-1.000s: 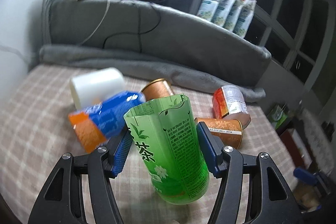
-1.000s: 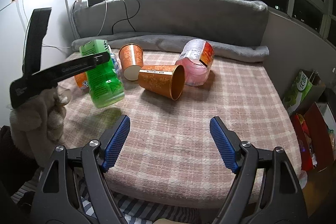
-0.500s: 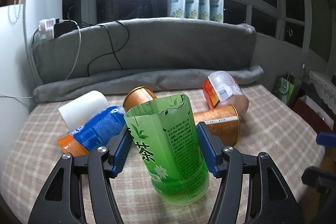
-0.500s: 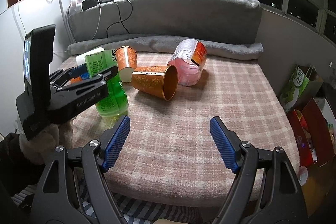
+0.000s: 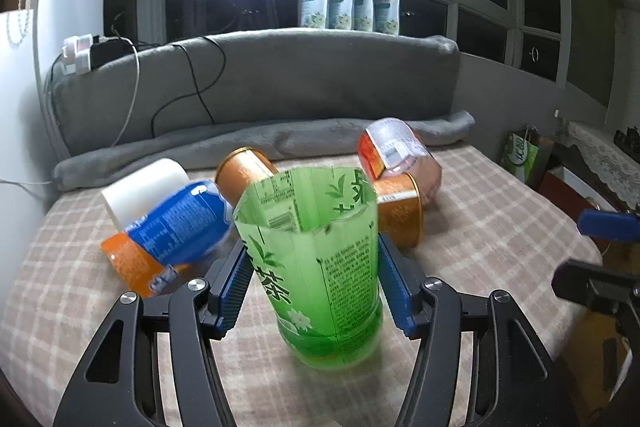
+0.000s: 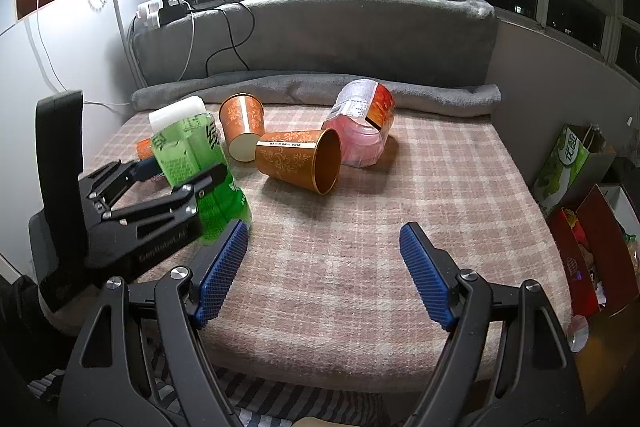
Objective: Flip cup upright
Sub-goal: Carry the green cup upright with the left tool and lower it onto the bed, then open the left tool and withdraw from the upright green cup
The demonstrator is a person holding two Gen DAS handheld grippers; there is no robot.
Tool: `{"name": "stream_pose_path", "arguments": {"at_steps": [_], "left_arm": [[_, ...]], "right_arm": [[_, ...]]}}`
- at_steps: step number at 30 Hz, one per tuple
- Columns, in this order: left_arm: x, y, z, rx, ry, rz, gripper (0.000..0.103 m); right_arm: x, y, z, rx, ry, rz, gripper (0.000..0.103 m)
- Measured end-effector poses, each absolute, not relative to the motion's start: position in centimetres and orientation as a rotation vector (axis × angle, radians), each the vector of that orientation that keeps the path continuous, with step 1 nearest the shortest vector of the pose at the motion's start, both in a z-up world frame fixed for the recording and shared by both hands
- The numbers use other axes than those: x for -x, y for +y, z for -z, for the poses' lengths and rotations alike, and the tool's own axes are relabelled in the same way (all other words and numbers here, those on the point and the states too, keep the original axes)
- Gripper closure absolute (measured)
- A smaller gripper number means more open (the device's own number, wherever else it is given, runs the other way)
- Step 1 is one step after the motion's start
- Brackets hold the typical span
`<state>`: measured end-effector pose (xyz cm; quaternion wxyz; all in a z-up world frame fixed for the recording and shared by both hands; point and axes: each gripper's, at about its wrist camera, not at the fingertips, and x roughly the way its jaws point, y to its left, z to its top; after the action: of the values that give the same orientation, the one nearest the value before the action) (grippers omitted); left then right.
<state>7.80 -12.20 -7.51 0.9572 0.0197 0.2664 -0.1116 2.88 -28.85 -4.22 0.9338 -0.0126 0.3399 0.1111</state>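
Observation:
The green cup point(image 5: 316, 267) stands upright, open end up, on the checked cloth between the blue pads of my left gripper point(image 5: 314, 279). The pads press its sides. It also shows in the right wrist view point(image 6: 196, 167), held by the left gripper point(image 6: 168, 183) at the left of the table. My right gripper point(image 6: 322, 275) is open and empty over the front of the table, well to the right of the cup.
An orange cup point(image 6: 300, 165) lies on its side mid-table, another orange cup point(image 6: 242, 125) behind it. A pink and orange cup point(image 6: 362, 121), a blue and orange cup point(image 5: 168, 231) and a white cup point(image 5: 144, 187) lie nearby. A grey rolled blanket point(image 6: 312, 87) borders the back. Bags point(image 6: 572, 163) stand right.
The green cup has gone from tilted in the air to upright with its base down on the cloth. The left gripper has levelled and lowered. The right gripper has barely moved.

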Motion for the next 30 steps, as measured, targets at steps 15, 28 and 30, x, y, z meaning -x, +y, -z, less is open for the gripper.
{"name": "stream_pose_path", "arguments": {"at_steps": [15,28,30], "left_arm": [[-6.5,-11.6,7.6,-0.004,0.596,0.28,0.026],[-4.8,-9.4,7.4,0.068,0.644,0.32,0.023],[-4.4,-8.6,7.2,0.088,0.643,0.31,0.023]], "right_arm": [[-2.8,-29.1,4.2,-0.019,0.686,-0.232,0.022],[-2.9,-28.9,3.9,-0.048,0.651,-0.25,0.022],[-2.9,-28.8,3.8,-0.054,0.635,-0.253,0.022]]}}
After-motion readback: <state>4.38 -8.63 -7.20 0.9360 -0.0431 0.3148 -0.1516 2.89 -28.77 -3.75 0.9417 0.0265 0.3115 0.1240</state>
